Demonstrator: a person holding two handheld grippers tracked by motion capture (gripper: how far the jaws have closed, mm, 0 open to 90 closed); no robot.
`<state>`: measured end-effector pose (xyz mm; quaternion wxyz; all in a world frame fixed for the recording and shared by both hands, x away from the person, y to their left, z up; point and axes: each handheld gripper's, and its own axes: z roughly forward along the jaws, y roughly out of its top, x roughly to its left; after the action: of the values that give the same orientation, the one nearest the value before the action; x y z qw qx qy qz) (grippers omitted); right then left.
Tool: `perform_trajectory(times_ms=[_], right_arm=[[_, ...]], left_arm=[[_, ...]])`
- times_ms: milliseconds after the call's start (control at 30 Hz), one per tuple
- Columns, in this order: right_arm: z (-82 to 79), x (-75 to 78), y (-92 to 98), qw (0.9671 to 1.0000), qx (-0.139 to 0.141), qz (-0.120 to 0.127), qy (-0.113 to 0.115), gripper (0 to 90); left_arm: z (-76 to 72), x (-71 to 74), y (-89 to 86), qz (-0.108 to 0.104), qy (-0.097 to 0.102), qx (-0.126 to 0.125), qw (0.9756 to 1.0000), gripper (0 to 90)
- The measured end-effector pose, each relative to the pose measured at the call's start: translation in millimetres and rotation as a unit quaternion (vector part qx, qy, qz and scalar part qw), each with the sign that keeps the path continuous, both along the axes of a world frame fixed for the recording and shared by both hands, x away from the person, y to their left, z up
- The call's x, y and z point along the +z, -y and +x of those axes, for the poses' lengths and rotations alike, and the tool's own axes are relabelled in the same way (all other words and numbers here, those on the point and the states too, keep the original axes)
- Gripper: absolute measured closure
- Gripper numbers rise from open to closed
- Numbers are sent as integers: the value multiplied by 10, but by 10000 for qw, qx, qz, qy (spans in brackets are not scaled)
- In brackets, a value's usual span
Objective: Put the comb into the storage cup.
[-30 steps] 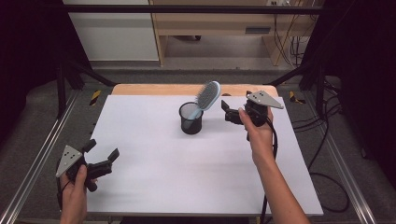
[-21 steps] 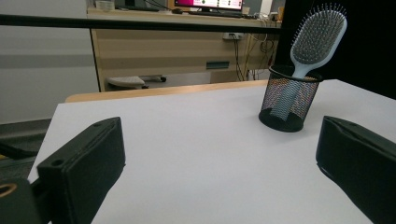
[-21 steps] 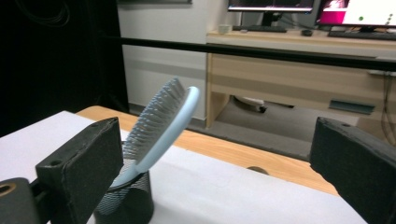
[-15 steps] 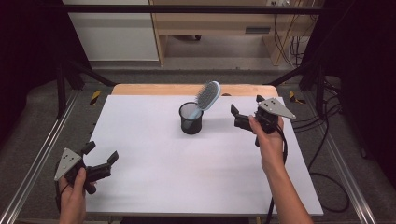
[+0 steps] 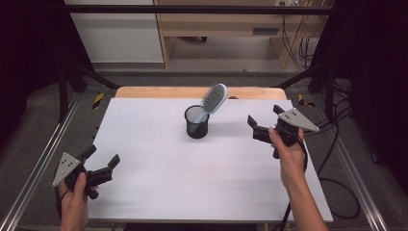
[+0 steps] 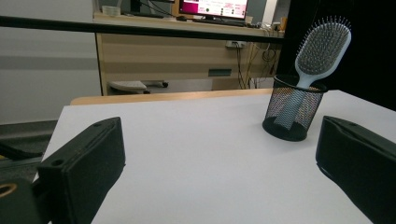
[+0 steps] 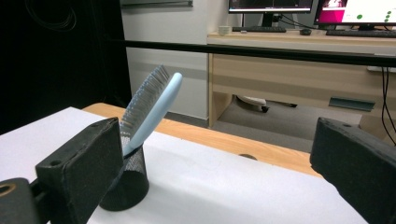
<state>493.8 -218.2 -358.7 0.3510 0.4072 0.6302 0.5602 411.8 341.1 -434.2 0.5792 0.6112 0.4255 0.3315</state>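
Note:
A light blue hairbrush stands handle-down in a black mesh cup, leaning to the right, at the back middle of the white table. My right gripper hovers open to the right of the cup, apart from it, with nothing between its jaws. My left gripper is held open near the table's front left corner, also holding nothing.
A wooden strip runs along the table's far edge. Metal rails flank the left side and cables trail off to the right. A desk with monitors stands beyond the table.
My right gripper has drawn back from the cup, moving right and toward the front. The brush stays leaning in the cup. My left gripper has hardly moved.

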Motion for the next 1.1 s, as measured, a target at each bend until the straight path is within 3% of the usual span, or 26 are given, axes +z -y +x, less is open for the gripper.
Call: perform_trajectory(times_ms=[233, 667, 1100], right_arm=[[-97, -95, 104, 9999, -67, -129, -2, 28], [-289, -295, 338, 9999, -125, 65, -80, 26], [-460, -466, 451, 9997, -107, 52, -194, 28]], left_arm=[[2, 3, -4, -18, 20, -19, 10000, 16], [-6, 13, 9, 7, 54, -62, 10000, 15], [-7, 11, 3, 21, 44, -79, 10000, 15]])
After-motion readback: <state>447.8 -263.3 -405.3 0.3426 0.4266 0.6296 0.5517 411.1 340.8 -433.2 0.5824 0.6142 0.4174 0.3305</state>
